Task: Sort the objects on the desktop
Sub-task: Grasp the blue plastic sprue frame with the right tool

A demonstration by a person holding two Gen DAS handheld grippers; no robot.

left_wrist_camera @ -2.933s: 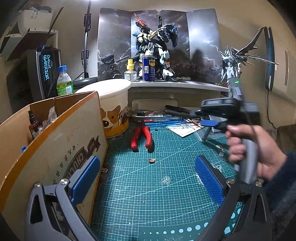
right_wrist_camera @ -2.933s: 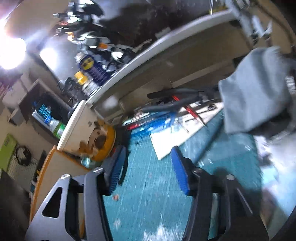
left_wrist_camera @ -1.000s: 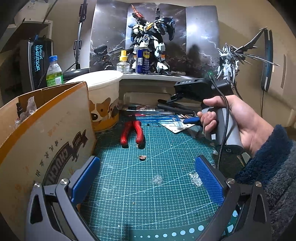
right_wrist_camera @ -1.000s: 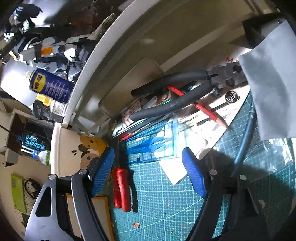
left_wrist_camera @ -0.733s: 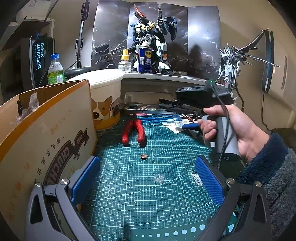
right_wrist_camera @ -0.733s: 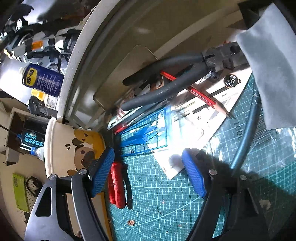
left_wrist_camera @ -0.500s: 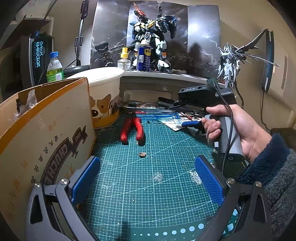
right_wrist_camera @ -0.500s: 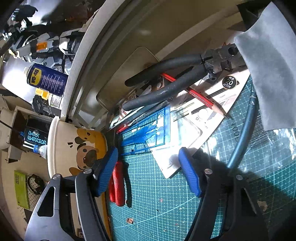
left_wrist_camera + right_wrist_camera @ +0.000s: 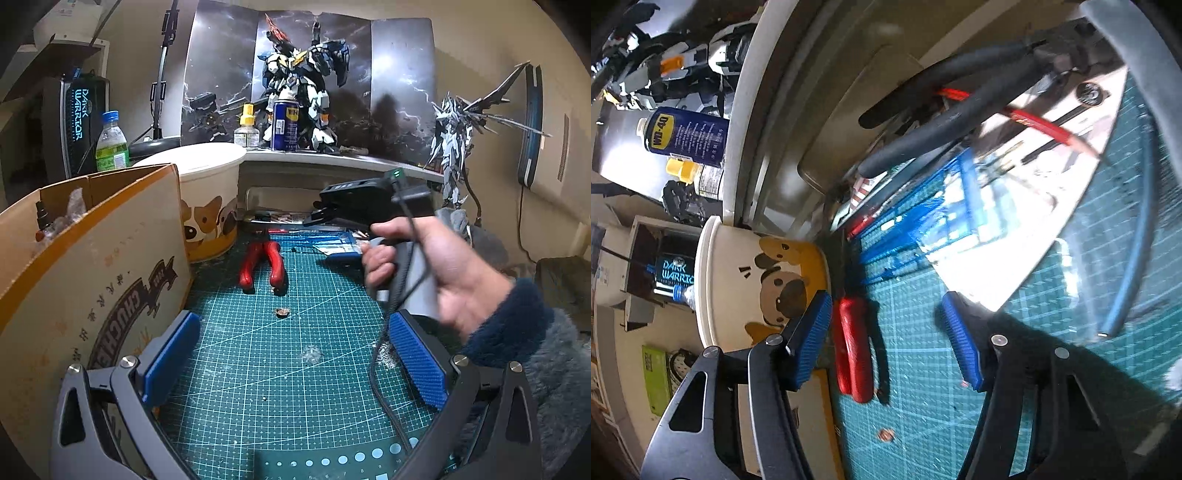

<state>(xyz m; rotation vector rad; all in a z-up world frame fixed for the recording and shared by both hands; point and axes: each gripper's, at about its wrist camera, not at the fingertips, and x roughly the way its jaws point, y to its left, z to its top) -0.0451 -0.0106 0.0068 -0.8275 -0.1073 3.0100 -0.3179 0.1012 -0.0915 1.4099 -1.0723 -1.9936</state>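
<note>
Since the earlier frames, right gripper [image 9: 882, 328] has dropped closer to the cutting mat [image 9: 258, 369] and swung toward the red-handled pliers [image 9: 853, 354]; its jaws have just been closing a little, yet stand apart with nothing pressed between them. Pliers lie flat on the mat just beside its left pad, in the gap. Left gripper [image 9: 291, 354] holds position, jaws wide apart, empty.

Count: one red-handled pliers; one black-handled pliers [image 9: 945, 110] farther back, resting on a white sheet [image 9: 1034, 206]; one red pencil [image 9: 1027, 122] across that sheet; one blue plastic sprue [image 9: 923, 229]; one cardboard box [image 9: 92, 266] at the left; one white bucket with a dog print [image 9: 210, 206]; one small brown scrap [image 9: 282, 312] on the mat.

Surface: green gridded mat covers the bench, with whitish debris specks. Raised shelf [image 9: 332, 158] behind carries one blue spray can [image 9: 286, 125], one yellow-capped bottle [image 9: 246, 129] and two robot models [image 9: 306, 85] before a stormy backdrop. Walls beige.
</note>
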